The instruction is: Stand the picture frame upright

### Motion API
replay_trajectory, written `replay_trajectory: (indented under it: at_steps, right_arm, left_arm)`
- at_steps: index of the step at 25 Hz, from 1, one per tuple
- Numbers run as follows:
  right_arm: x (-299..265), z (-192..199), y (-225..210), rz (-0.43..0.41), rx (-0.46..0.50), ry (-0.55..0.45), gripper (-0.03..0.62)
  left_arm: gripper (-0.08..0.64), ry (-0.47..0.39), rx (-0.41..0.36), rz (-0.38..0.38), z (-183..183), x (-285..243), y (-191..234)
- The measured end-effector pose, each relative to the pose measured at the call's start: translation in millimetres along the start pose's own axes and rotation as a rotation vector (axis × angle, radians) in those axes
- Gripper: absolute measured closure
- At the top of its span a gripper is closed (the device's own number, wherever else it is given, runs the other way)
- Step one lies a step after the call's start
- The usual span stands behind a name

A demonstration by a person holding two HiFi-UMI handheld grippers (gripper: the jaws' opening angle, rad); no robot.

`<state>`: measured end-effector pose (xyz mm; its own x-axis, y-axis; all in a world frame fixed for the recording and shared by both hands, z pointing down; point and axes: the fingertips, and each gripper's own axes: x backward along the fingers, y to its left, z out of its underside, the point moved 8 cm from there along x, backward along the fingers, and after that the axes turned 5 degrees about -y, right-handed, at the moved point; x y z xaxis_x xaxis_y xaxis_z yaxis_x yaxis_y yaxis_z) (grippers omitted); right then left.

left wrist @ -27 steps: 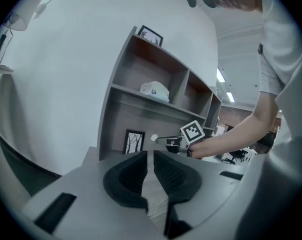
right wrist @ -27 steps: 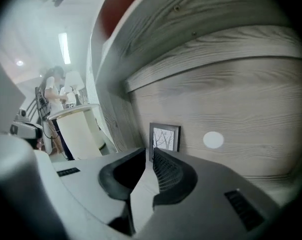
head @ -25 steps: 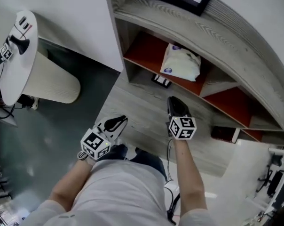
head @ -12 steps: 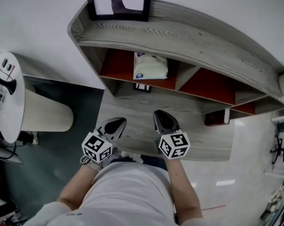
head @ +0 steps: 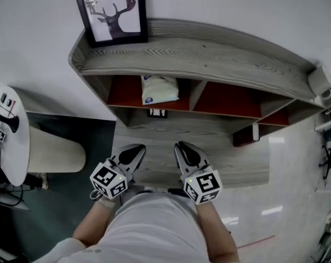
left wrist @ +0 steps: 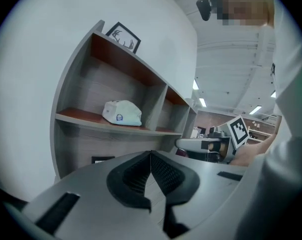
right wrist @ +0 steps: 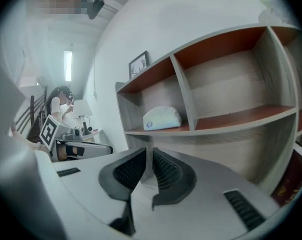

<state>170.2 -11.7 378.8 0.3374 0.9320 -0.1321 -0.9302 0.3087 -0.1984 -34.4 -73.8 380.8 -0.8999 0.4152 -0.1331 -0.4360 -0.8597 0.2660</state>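
The person's grey shirt (head: 149, 229) blocks the nearest floor. In front of the shelf, the left gripper (head: 133, 149) has its jaws pressed together on nothing. The right gripper (head: 183, 147) shows a thin gap, also holding nothing. A pale wood-look floor (head: 220, 158) runs to the curved grey wooden shelf unit (head: 209, 56) against a white wall (head: 237, 4). On the shelf's top, at its left end, the black-framed deer picture (head: 112, 12) stands upright, with its upper edge cut off.

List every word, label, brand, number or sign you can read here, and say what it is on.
Nothing here reads as text.
White soft packet in the red compartment: round blue logo, too blurred.
Black-framed deer picture: drawing only, no words.
Small black-and-white card below the packet: too small.
Cubes on the left gripper and right gripper: square patterns, no letters.
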Motion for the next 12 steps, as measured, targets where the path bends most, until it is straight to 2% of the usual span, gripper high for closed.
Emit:
replay_trajectory:
  at_steps: [7, 12]
  right_arm:
    - [7.0, -17.2, 11.5, -0.039, 0.049, -0.049, 0.543]
    - [11.2, -18.8, 14.3, -0.018, 0.097, -0.089, 0.545]
  left_arm:
    - [0.543, -0.053, -0.014, -0.006, -13.4, 2.3, -10.5]
    - [0.543, -0.062, -0.042, -0.001, -20.1, 5.1, -14.4]
